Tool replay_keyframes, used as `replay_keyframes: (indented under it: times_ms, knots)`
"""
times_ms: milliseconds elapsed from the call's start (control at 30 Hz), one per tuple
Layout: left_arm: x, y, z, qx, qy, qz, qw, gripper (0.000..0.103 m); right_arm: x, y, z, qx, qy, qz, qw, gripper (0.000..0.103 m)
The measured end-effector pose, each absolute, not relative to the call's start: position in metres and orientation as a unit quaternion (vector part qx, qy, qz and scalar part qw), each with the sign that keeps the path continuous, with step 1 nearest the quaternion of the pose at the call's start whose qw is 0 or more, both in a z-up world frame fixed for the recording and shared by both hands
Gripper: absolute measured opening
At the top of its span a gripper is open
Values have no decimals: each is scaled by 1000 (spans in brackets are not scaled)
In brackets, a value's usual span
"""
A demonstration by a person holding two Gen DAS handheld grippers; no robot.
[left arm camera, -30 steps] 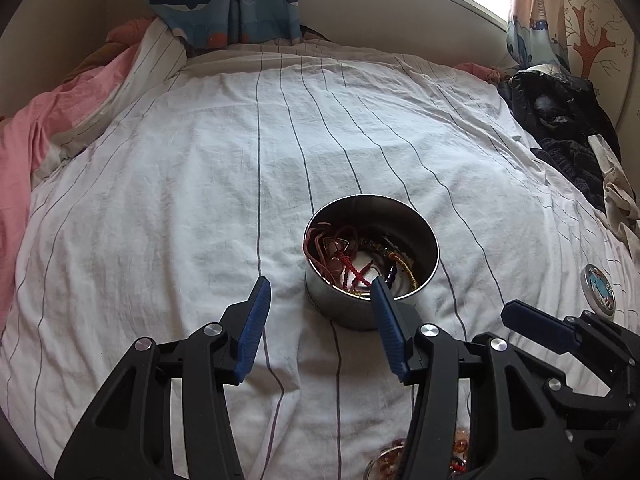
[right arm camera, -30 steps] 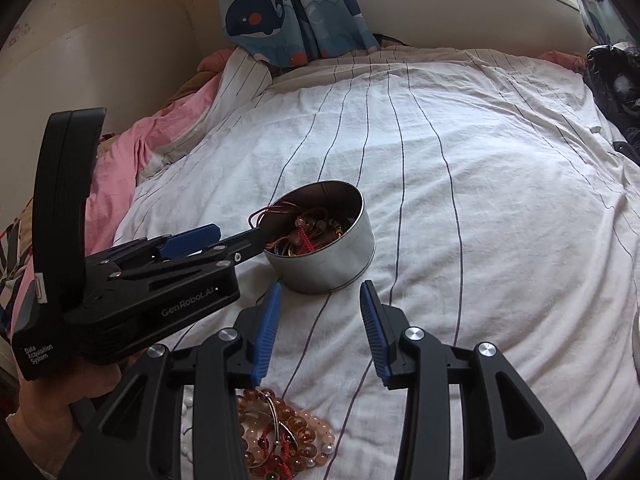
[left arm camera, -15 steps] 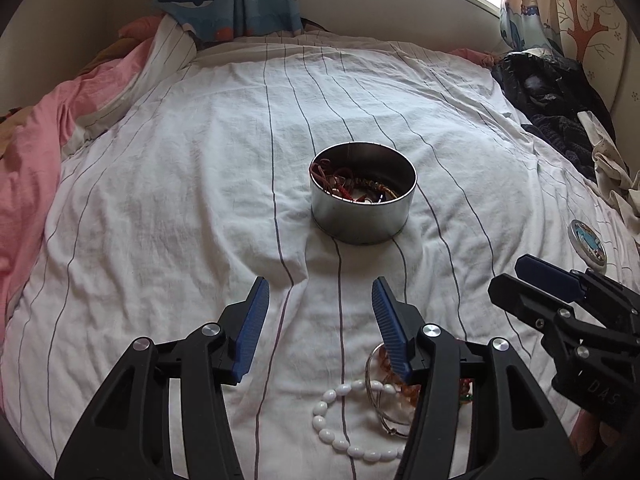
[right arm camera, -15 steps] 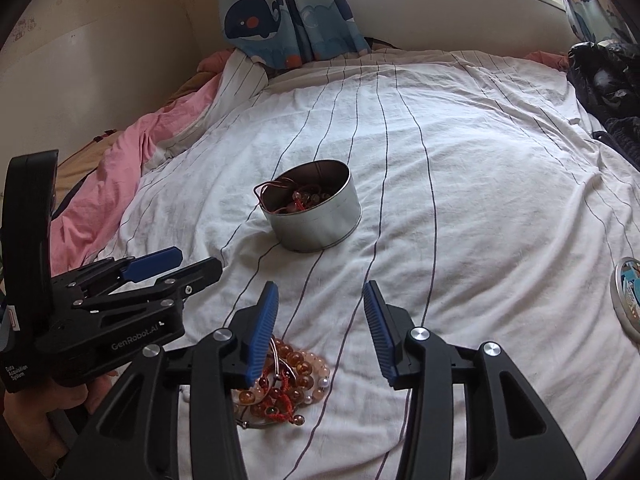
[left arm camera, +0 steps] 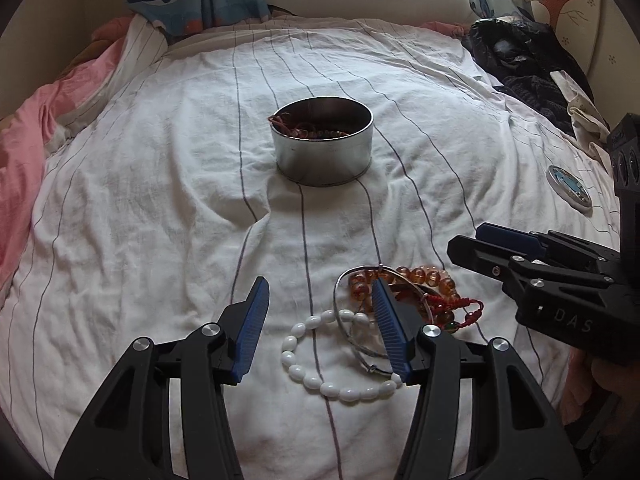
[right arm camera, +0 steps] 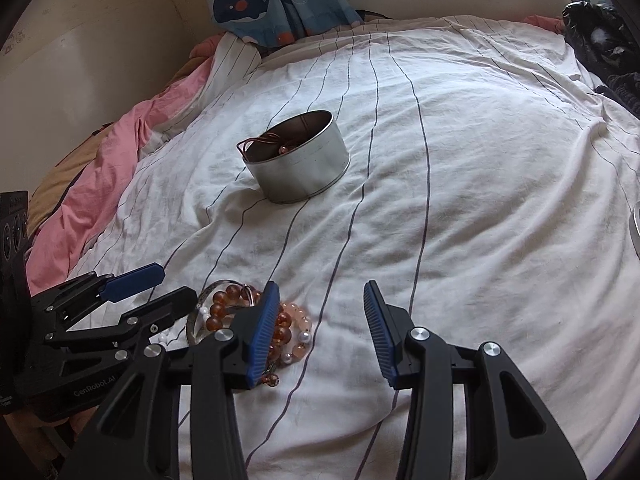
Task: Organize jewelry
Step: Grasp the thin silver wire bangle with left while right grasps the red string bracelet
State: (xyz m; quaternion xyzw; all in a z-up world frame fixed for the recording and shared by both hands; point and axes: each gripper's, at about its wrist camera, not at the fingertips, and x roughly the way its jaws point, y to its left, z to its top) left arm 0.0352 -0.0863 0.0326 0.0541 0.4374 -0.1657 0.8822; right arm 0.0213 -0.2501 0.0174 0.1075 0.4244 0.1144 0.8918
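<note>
1. My left gripper (left arm camera: 320, 316) and right gripper (right arm camera: 320, 320) both stand wide open, holding nothing.
2. Below them, a white bead bracelet (left arm camera: 336, 388), silver bangle (left arm camera: 352, 336) and amber beads (left arm camera: 416, 276) are left on the bedsheet (left arm camera: 160, 208).
3. Farther off, the tin (left arm camera: 322, 148) already holds some jewelry; I judge the task partly done.

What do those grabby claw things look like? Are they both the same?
Yes, they match. The left gripper and right gripper are both black plastic frames with cut-out holes and shiny silver screws. Each finger tip wears a blue ribbed pad. White letters are printed on the sides. No cables or sleeves show.
</note>
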Motion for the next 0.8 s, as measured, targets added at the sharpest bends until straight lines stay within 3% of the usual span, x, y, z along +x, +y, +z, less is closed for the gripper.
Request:
replay_keyframes:
  times_ms: [67,233,333,633,800]
  knots:
    - [42,-93,27,54,447,-167,877,50,22,-252,17,109,424,110,893,44]
    - [51,-93,18,26,467,-180,865,17,23,-256,15,116,423,105,893,45]
    - [51,-88,17,6,472,-198,859,6,24,-255,15,116,423,105,892,45]
    - [59,-40,40,-37,435,-133,890,3,22,-250,15,111,427,117,890,45]
    - [70,-34,24,-15,460,-115,881,3,23,-235,11,92,436,144,883,45]
